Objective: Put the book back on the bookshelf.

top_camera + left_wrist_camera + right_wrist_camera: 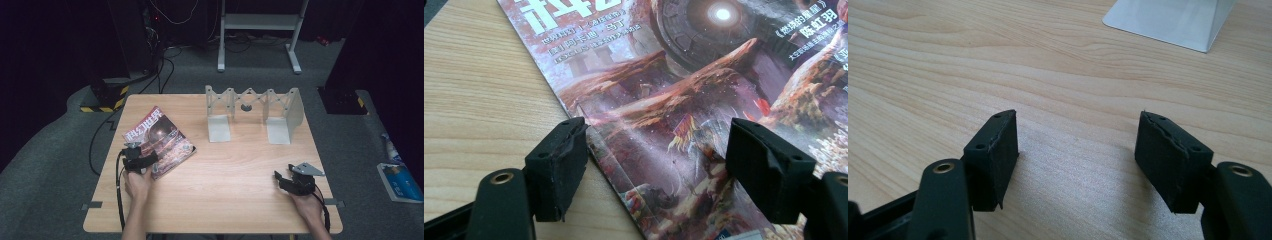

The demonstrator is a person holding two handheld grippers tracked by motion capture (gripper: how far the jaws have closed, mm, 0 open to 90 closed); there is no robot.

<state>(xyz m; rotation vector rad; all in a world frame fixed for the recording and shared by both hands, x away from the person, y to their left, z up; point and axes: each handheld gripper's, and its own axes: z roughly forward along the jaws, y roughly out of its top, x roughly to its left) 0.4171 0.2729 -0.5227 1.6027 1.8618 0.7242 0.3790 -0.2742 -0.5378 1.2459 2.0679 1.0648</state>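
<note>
Magazine (161,140): glossy red sci-fi cover (white lettering).

Glossy paper magazine with reddish cover (704,100) caught glare; pale wood-grain table (998,65) looked smooth (satin); grey metal folding rack (252,112) matt.

Magazine (684,100): top, right and bottom cut off by the left gripper view's edges, beyond both fingers (559,165).
Cover small print: probably unreadable (blurred).
Rack foot (1173,22): cut off, far beyond the fingers (993,155).
</note>
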